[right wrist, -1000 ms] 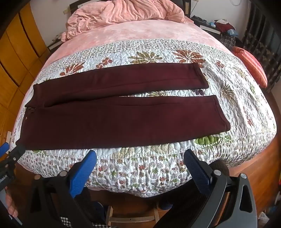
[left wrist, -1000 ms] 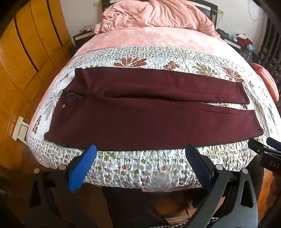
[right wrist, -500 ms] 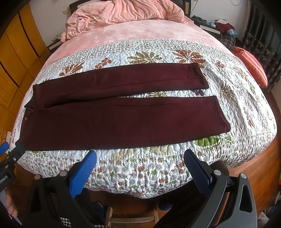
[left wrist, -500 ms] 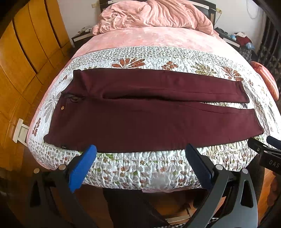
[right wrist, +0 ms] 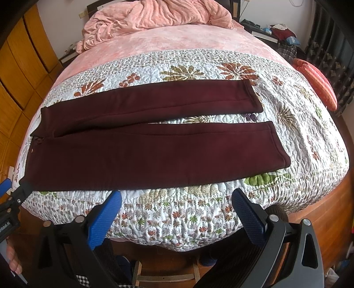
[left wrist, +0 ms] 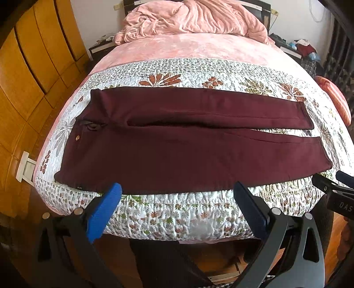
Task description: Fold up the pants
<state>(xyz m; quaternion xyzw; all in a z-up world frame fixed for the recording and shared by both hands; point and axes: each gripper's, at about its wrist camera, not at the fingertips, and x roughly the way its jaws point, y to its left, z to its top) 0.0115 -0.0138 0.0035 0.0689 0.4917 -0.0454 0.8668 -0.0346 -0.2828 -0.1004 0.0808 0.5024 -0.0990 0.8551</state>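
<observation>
Dark maroon pants (left wrist: 181, 141) lie flat across the floral quilt, waistband to the left, both legs stretched to the right with a narrow gap between them near the hems. They also show in the right wrist view (right wrist: 141, 141). My left gripper (left wrist: 177, 195) is open and empty, just in front of the near edge of the pants. My right gripper (right wrist: 177, 199) is open and empty, below the near leg at the bed's front edge. The right gripper's tip shows at the right edge of the left wrist view (left wrist: 336, 190).
The bed has a white floral quilt (left wrist: 177, 212) over a pink cover, with a crumpled pink blanket (left wrist: 190, 20) at the head. A wooden wardrobe (left wrist: 26, 73) stands left. An orange cushion (right wrist: 316, 84) and cluttered nightstand are on the right.
Both views have crept slightly closer to the bed's front edge. The pants have not moved and both grippers stay open.
</observation>
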